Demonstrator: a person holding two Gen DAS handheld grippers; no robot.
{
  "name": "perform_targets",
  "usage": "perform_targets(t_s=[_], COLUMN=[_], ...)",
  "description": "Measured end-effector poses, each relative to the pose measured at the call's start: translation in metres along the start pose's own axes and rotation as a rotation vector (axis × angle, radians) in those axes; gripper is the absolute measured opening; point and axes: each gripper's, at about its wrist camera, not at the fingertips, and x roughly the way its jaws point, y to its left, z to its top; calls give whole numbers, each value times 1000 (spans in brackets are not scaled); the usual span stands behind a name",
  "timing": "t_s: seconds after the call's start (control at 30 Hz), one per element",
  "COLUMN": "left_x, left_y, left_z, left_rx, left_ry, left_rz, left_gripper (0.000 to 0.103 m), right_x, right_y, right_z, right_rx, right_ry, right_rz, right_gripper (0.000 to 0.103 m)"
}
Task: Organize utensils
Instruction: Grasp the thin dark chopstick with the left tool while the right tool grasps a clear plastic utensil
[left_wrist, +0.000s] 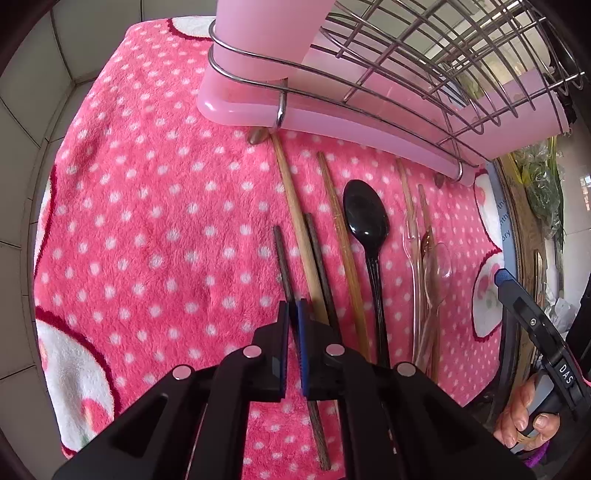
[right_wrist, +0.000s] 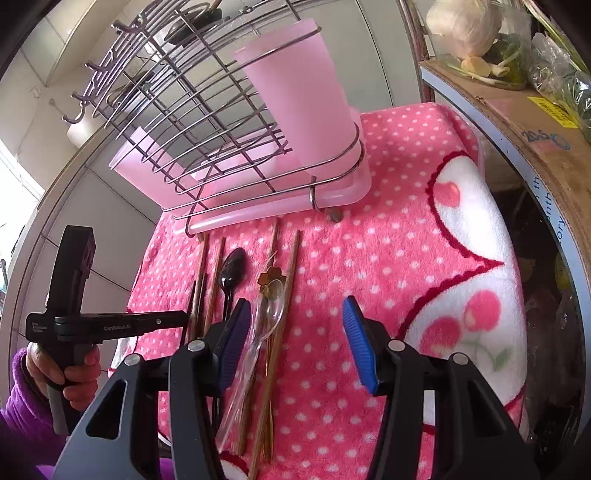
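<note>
Left wrist: left gripper (left_wrist: 293, 314) clamped on dark chopstick (left_wrist: 281, 254); right gripper (right_wrist: 291, 314) agape

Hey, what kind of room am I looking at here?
Probably a home kitchen: a wire dish rack with a pink cup, chopsticks and spoons laid on a towel, tiled walls, and bagged vegetables beside.

This is a home kitchen corner. A wire dish rack (right_wrist: 207, 122) with a pink drip tray (left_wrist: 332, 125) and a pink cup holder (right_wrist: 299, 96) stands on a pink dotted towel (left_wrist: 166, 221). Behind the rack are pale wall tiles (left_wrist: 33, 92). In front of the rack lie chopsticks (left_wrist: 295, 210) and a black spoon (left_wrist: 367, 218). Right of the rack, bagged vegetables (right_wrist: 491, 44) sit on a cardboard box (right_wrist: 524, 122).
</note>
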Motion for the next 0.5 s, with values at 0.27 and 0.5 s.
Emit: perform_targets(t_s=[0.27, 0.5], left_x=[13, -5], left_y=[-17, -1], left_z=[5, -3], left_rx=[22, 31], left_ry=[22, -34], left_rz=[47, 58], left_gripper=[7, 4], right_x=[5, 27], right_y=[-2, -8], right_z=[1, 4], right_rx=[47, 134], right_ry=[33, 107], right_rz=[29, 108], right_gripper=[52, 45])
